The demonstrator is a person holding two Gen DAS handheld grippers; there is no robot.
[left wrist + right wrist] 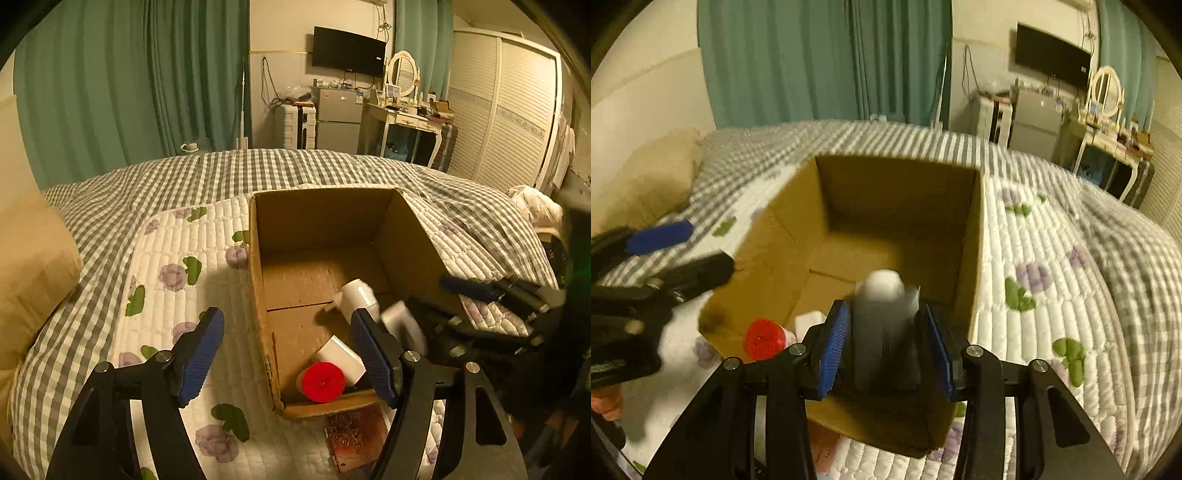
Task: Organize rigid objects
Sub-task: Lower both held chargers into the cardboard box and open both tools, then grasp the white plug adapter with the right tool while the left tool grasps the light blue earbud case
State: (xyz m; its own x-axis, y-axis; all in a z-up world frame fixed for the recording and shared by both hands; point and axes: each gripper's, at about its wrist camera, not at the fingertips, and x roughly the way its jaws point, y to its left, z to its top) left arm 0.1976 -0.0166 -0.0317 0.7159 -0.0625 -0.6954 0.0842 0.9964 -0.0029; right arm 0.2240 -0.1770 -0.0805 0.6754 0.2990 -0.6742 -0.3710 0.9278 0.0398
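Right wrist view, near to far: my right gripper (886, 347) is clenched on a grey bottle with a white cap (884, 325), blue fingers (833, 347) pressing its two sides, cap pointing away from me. It hangs above the near right part of the cardboard box (901, 184), not yet down inside. Frame is blurred, so I can't tell how deep the pads sit on the body.

Already in the box, near corner: a red-capped container (764, 339) lying on its side, with a white block (809, 319) touching it. Far half of the floor looks bare.

My left gripper (288, 354) is released, fingers spread wide with nothing between them, straddling the box's near left wall; a brown patterned tile (354, 439) lies on the quilt (177, 258) just outside the near wall.

My read for doing this well: lower the bottle past the rim first, aim for bare floor beyond the red cap, release only once it's low, so it doesn't bounce. Keep left clear of the drop path.
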